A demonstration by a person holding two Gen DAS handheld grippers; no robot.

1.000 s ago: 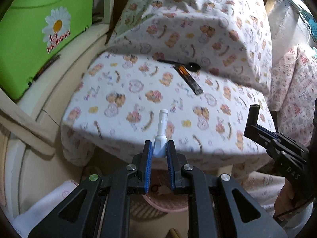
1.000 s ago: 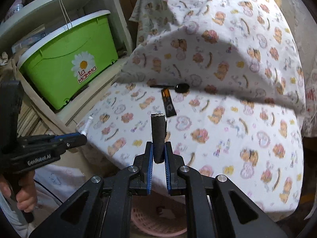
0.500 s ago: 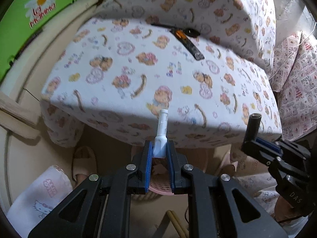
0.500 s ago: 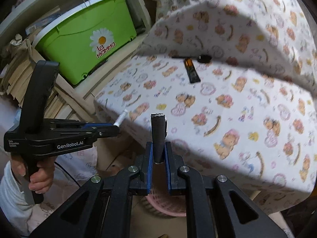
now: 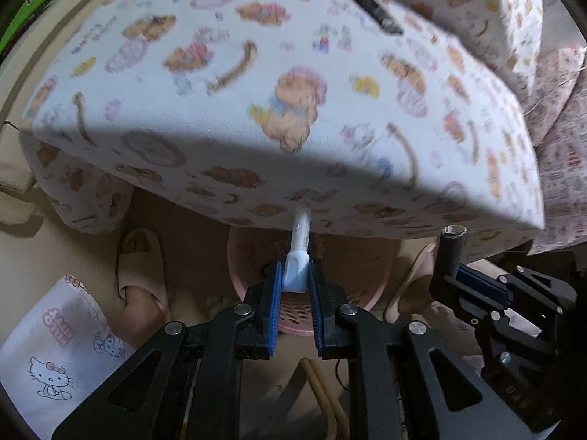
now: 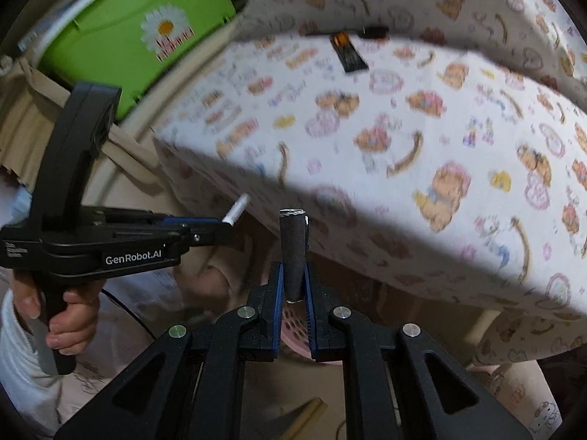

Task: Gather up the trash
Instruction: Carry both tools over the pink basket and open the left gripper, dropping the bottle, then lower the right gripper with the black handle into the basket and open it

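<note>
My left gripper [image 5: 295, 286] is shut on a small white plastic tube [image 5: 300, 245], held over a pink perforated basket [image 5: 352, 264] on the floor under the bed edge. My right gripper [image 6: 293, 286] is shut on a dark grey cylinder [image 6: 292, 253], with the same pink basket [image 6: 293, 330] just below it. The right gripper also shows in the left wrist view [image 5: 462, 278], holding the cylinder [image 5: 450, 253] beside the basket. The left gripper shows in the right wrist view [image 6: 220, 227] with the white tube [image 6: 236, 212].
A mattress with a cartoon-print sheet [image 5: 256, 91] overhangs the basket. A black and orange wrapper [image 6: 348, 53] and a black spoon [image 6: 374, 31] lie on it. A green bin [image 6: 146, 40] stands at left. Slippers [image 5: 141, 275] and a Hello Kitty bag [image 5: 55, 352] lie on the floor.
Both grippers have moved down and forward from over the mattress to below its front edge, above the pink basket. Each keeps its hold on its item.
</note>
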